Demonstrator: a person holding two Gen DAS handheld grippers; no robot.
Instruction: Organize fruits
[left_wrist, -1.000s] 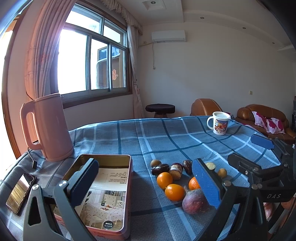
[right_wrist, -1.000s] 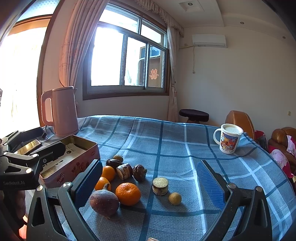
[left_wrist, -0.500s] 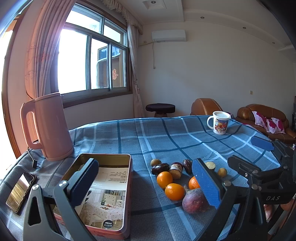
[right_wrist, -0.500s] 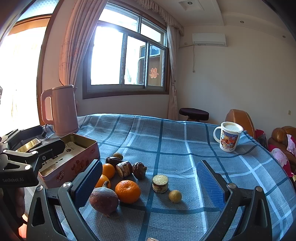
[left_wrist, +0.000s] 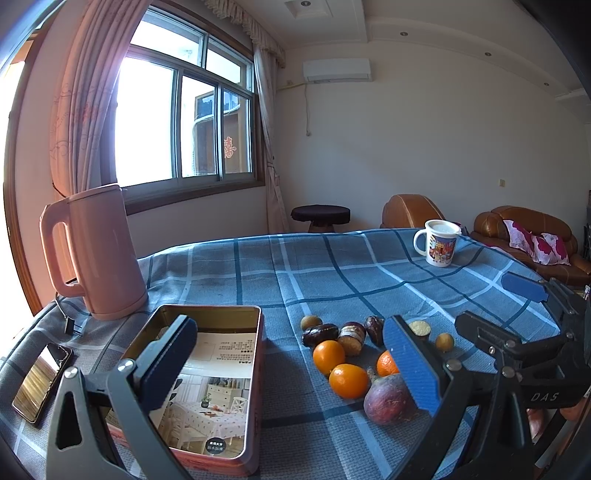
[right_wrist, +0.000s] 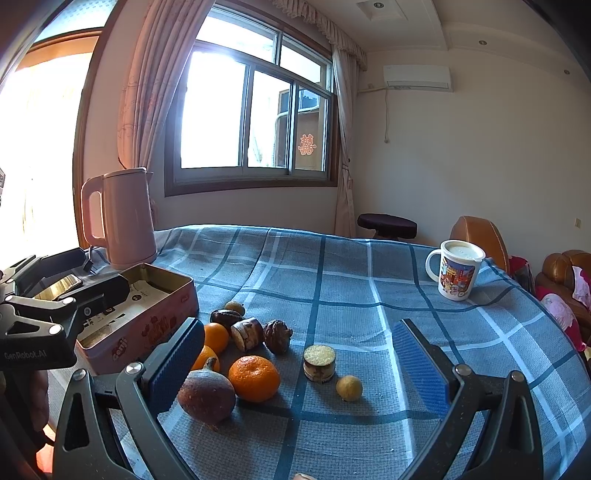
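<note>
Fruits lie clustered on the blue plaid tablecloth (right_wrist: 332, 266), just right of the open rectangular tin (left_wrist: 255, 387). Largest to smallest: a pink kettle (left_wrist: 99, 254) stands behind the tin; a printed mug (right_wrist: 458, 275) sits far right, well apart. Within the cluster, a purple round fruit (right_wrist: 207, 395) touches a mandarin (right_wrist: 254, 377); two oranges (left_wrist: 328, 356) lie behind, then dark dried pieces (right_wrist: 251, 332), a cut cylindrical piece (right_wrist: 319, 362) and a small yellow fruit (right_wrist: 349, 387). The left gripper (left_wrist: 291, 365) hovers level above the tin's right edge, jaws spread wide, holding nothing. The right gripper (right_wrist: 299, 365) hovers level over the cluster, jaws equally wide apart, empty.
</note>
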